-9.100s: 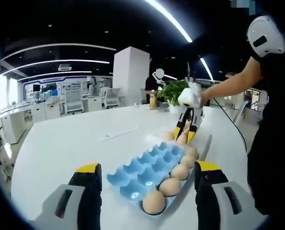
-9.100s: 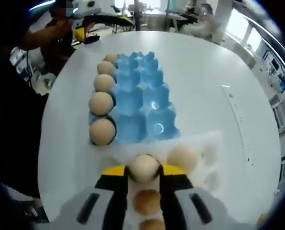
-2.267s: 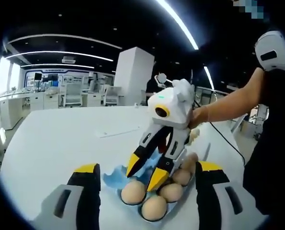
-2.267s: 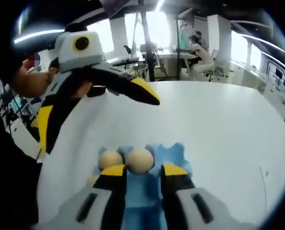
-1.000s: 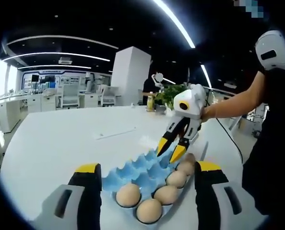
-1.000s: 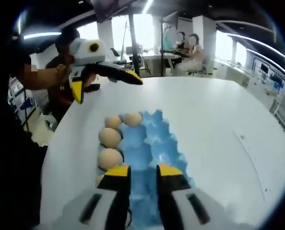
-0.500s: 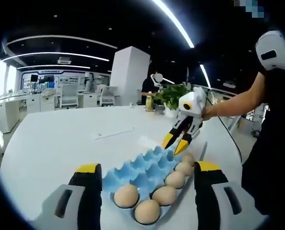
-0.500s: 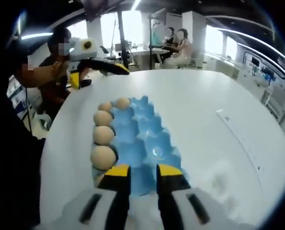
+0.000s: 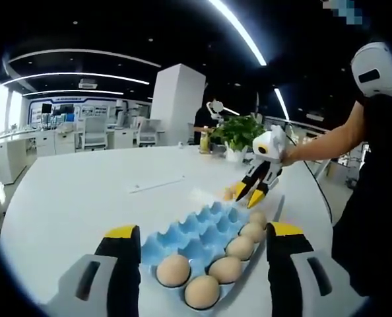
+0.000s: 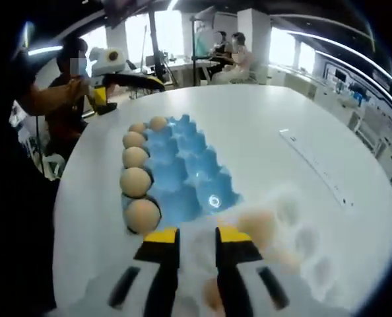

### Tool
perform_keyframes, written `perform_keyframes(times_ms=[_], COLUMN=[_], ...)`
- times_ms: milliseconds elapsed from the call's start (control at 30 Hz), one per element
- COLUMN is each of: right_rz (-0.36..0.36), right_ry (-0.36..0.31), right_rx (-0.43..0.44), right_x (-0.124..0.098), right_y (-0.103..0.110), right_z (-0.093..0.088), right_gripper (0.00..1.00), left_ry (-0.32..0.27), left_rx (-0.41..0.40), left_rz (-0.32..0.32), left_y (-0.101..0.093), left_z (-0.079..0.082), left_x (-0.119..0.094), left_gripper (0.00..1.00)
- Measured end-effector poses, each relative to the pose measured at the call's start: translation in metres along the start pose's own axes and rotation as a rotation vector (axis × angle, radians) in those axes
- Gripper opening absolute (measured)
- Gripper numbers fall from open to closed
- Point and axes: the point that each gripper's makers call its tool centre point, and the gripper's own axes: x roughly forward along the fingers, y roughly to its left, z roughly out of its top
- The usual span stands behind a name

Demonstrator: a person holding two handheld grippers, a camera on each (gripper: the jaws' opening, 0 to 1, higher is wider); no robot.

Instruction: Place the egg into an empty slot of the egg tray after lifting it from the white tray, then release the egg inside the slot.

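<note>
A broad white bench point(image 9: 84, 198) carries a blue egg tray point(image 10: 183, 173) and, at its end, a white tray point(image 10: 295, 244) with eggs still in its pockets. In the right gripper view, five eggs fill one long edge row of the egg tray, the nearest egg point(image 10: 143, 215) lying just beside the right gripper point(image 10: 191, 239), whose yellow-tipped jaws stand a narrow gap apart with nothing between them, poised over the seam where the two trays meet; a tan egg point(image 10: 259, 224) in the white tray lies just right of the jaw tips. In the left gripper view, the left gripper point(image 9: 199, 241) is spread wide and grips nothing, its jaws flanking the near end of the egg tray point(image 9: 196, 238), where a sixth egg point(image 9: 173, 270) sits in the second row beside the full row. Beyond it the right gripper point(image 9: 250, 193), held by a person's hand point(image 9: 290, 156), points down near the white tray's eggs. No brand or legible writing shows on the trays or grippers.
</note>
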Motion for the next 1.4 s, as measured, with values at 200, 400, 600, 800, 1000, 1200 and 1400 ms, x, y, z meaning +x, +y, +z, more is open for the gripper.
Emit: perform_keyframes(times_ms=[200,400,600,800,1000,1200,1400], right_rz=[-0.026,-0.051,-0.07,-0.076,-0.058,-0.033,-0.038], right_ry=[0.024,0.048,0.067,0.095,0.107,0.125,0.151], right_rx=[0.006,-0.007,-0.002,0.001,0.019,0.041,0.04], right_x=[-0.012,-0.023,-0.032,-0.036,-0.033,-0.032,-0.031], right_y=[-0.007,-0.014,-0.021,-0.025,-0.026,-0.026,-0.025], right_z=[-0.014,-0.025,-0.034,-0.045,-0.045,-0.047,-0.046], right_gripper=[0.21,0.24,0.25,0.26,0.26,0.26,0.26], left_ry=[0.001,-0.002,0.003,0.007,0.009,0.006,0.001], left_rx=[0.001,0.007,0.008,0.007,0.006,0.005,0.002], left_rz=[-0.004,-0.007,-0.012,-0.014,-0.021,-0.021,-0.021], left_y=[-0.001,-0.002,-0.002,-0.002,-0.003,-0.003,-0.003], left_z=[0.0,0.002,0.001,0.0,0.0,0.001,0.001], left_x=[0.001,0.003,0.004,0.005,0.008,0.01,0.011], left_gripper=[0.79,0.79,0.79,0.78,0.77,0.77,0.76])
